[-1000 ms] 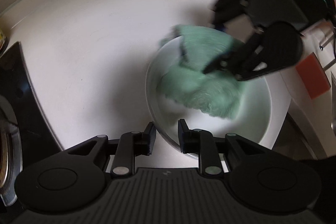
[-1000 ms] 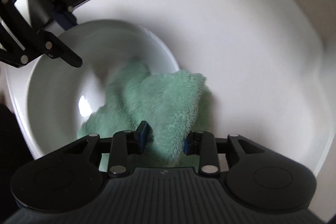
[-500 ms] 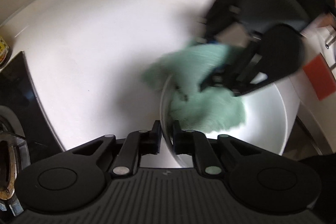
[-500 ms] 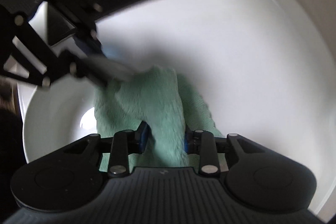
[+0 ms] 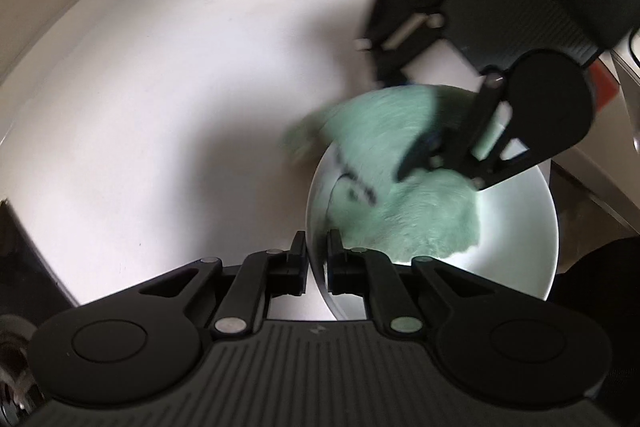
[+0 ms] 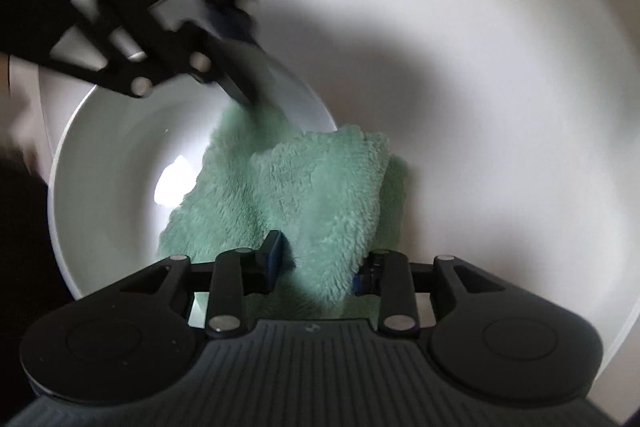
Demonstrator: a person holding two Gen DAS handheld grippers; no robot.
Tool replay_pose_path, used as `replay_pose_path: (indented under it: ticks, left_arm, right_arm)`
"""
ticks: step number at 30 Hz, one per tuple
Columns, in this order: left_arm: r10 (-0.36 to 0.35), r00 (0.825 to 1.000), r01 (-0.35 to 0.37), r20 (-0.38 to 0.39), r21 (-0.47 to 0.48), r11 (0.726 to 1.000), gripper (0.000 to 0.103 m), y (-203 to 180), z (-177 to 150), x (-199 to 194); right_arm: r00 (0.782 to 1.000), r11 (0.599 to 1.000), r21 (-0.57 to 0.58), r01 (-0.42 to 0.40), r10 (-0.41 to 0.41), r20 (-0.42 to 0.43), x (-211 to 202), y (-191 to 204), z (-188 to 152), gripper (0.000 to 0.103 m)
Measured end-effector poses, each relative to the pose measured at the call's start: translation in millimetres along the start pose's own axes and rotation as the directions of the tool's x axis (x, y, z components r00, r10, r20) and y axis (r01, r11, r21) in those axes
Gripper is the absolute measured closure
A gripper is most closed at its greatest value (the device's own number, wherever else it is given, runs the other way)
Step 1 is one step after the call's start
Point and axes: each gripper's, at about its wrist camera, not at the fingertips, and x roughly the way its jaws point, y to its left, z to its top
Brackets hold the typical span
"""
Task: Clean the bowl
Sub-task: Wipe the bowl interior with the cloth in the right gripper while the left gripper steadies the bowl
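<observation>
Left wrist view: left gripper (image 5: 317, 259) pinches the rigid, slick white ceramic bowl's (image 5: 520, 227) thin rim; right gripper (image 6: 320, 267) clamps a soft green microfibre cloth (image 6: 320, 187).

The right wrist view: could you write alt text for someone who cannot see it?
The right claw pinches a fluffy green cloth that drapes over the rim into a white bowl. The left claw, blurred, grips the bowl's far rim, all on a white counter.

White countertop (image 5: 168, 99), white bowl (image 5: 520, 255) on it, green cloth (image 6: 320, 187) trailing onto the counter
</observation>
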Motion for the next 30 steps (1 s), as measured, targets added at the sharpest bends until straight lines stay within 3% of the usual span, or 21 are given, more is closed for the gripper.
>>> replay_pose_path:
  ticks: [2, 7, 12, 15, 18, 24, 25, 27, 30]
  left_arm:
    - [-0.008, 1.0, 0.008, 0.002, -0.026, 1.0, 0.097, 5, -1, -4]
    - [0.024, 1.0, -0.019, 0.018, -0.212, 0.977, 0.095, 14, -23, -24]
    - [0.086, 0.996, -0.073, 0.03, -0.302, 0.951, 0.093, 10, -38, -40]
    - [0.125, 0.992, -0.105, 0.034, -0.348, 0.932, 0.092, 7, -47, -49]
    - [0.124, 0.992, -0.106, 0.037, -0.327, 0.939, 0.096, 5, -46, -53]
    - [0.063, 0.998, -0.064, -0.01, -0.125, 0.99, 0.098, 9, -26, -59]
    - [0.061, 0.998, -0.063, -0.018, -0.097, 0.993, 0.098, 1, -23, -57]
    - [0.052, 0.998, -0.053, -0.024, -0.044, 0.998, 0.098, -14, -16, -55]
    - [0.021, 1.0, -0.021, -0.021, -0.022, 1.0, 0.099, 0, -7, -56]
  right_arm:
    - [0.999, 1.0, -0.02, -0.003, 0.004, 0.049, 1, -1, 7, 0.075]
    - [0.994, 0.985, 0.168, -0.042, 0.023, 0.111, 2, -15, 0, 0.077]
    - [0.989, 0.889, 0.451, -0.077, 0.01, 0.149, 0, -25, -29, 0.079]
    - [0.989, 0.846, 0.529, -0.067, -0.012, 0.145, -3, -25, -41, 0.08]
    - [0.993, 0.846, 0.529, -0.061, -0.005, 0.122, -9, -25, -47, 0.081]
    - [0.993, 0.94, 0.323, -0.109, 0.114, 0.003, -21, -30, -49, 0.079]
    - [0.994, 0.952, 0.286, -0.106, 0.113, -0.009, -20, -30, -46, 0.076]
    - [0.999, 0.995, 0.091, -0.037, 0.038, -0.007, -20, -21, -35, 0.074]
    - [0.998, 0.999, -0.037, 0.022, -0.019, 0.066, -21, -14, -24, 0.074]
